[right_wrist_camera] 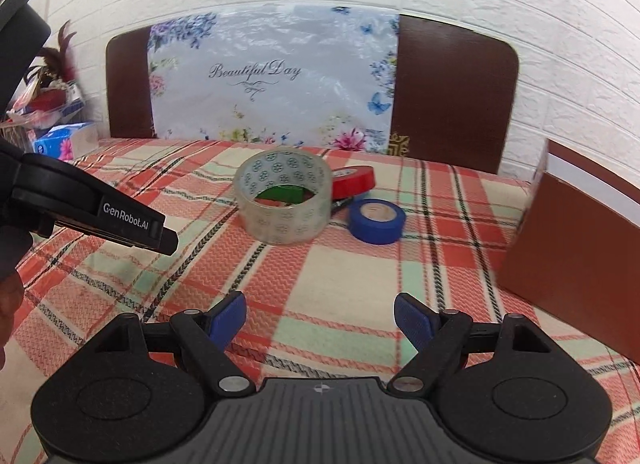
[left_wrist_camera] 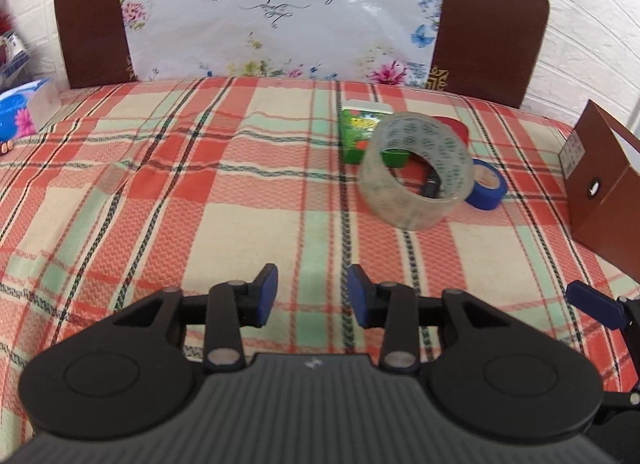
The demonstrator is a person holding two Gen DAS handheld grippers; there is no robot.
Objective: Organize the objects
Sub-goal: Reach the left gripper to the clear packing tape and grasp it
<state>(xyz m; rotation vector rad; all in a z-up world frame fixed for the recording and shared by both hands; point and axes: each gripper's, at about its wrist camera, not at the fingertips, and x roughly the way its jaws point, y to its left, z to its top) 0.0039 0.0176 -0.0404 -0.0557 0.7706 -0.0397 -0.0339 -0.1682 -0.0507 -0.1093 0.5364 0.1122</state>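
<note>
A clear packing tape roll (left_wrist_camera: 416, 171) (right_wrist_camera: 285, 195) rests tilted on a pile on the plaid cloth. Under and behind it lie a green box (left_wrist_camera: 356, 131) (right_wrist_camera: 280, 195), a red tape roll (left_wrist_camera: 454, 125) (right_wrist_camera: 354, 179) and a small dark object (left_wrist_camera: 432, 185). A blue tape roll (left_wrist_camera: 488, 183) (right_wrist_camera: 376, 220) lies flat to the right. My left gripper (left_wrist_camera: 313, 296) is open and empty, well short of the pile. My right gripper (right_wrist_camera: 320, 318) is open wider and empty, also short of the pile.
A brown cardboard box (left_wrist_camera: 600, 199) (right_wrist_camera: 568, 260) stands at the right. A brown headboard with a floral "Beautiful Day" sheet (left_wrist_camera: 276, 11) (right_wrist_camera: 272, 75) backs the bed. A blue tissue pack (left_wrist_camera: 24, 111) (right_wrist_camera: 64, 141) sits at far left. The left gripper's body (right_wrist_camera: 92, 203) shows in the right view.
</note>
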